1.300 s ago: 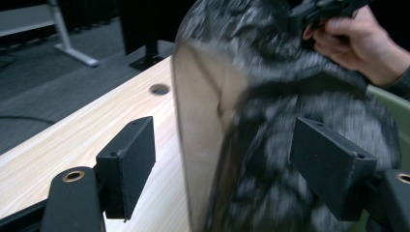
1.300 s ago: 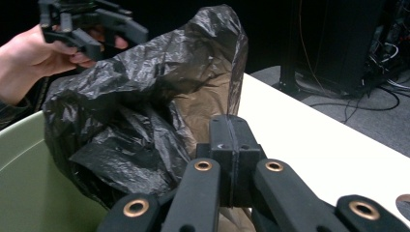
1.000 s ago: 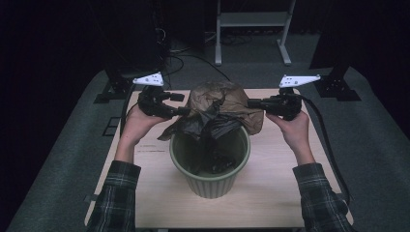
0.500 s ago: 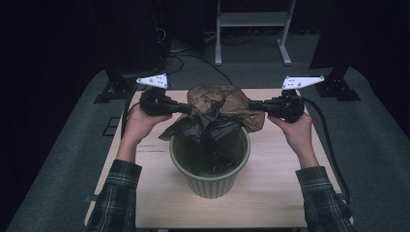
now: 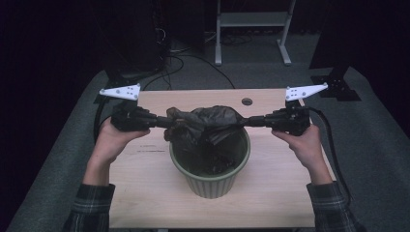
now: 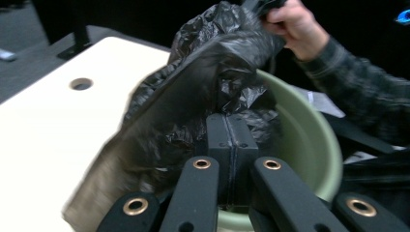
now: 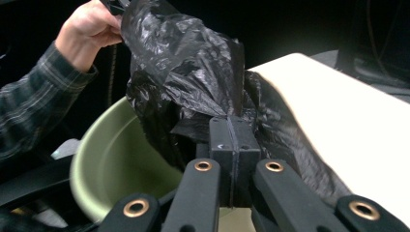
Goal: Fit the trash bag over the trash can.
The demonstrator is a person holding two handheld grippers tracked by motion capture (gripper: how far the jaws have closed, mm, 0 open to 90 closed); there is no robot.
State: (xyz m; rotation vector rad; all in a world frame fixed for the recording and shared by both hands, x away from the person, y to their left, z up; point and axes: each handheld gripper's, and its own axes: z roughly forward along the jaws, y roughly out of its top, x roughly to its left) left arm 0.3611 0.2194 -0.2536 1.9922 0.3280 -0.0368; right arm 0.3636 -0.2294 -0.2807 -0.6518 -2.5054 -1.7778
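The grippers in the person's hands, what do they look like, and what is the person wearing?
Each is black. The left gripper and right gripper carry a white three-cornered plate on top, with a black cable trailing behind. Brass-coloured rivets dot the jaw arms. The sleeves are dark plaid.

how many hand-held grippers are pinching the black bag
2. The left hand-held gripper is shut on the black bag at its left edge, the right hand-held gripper on its right edge, both above the green bin.

Left hand-held gripper (image 5: 167,122) clamped, right hand-held gripper (image 5: 245,121) clamped, facing inward, level.
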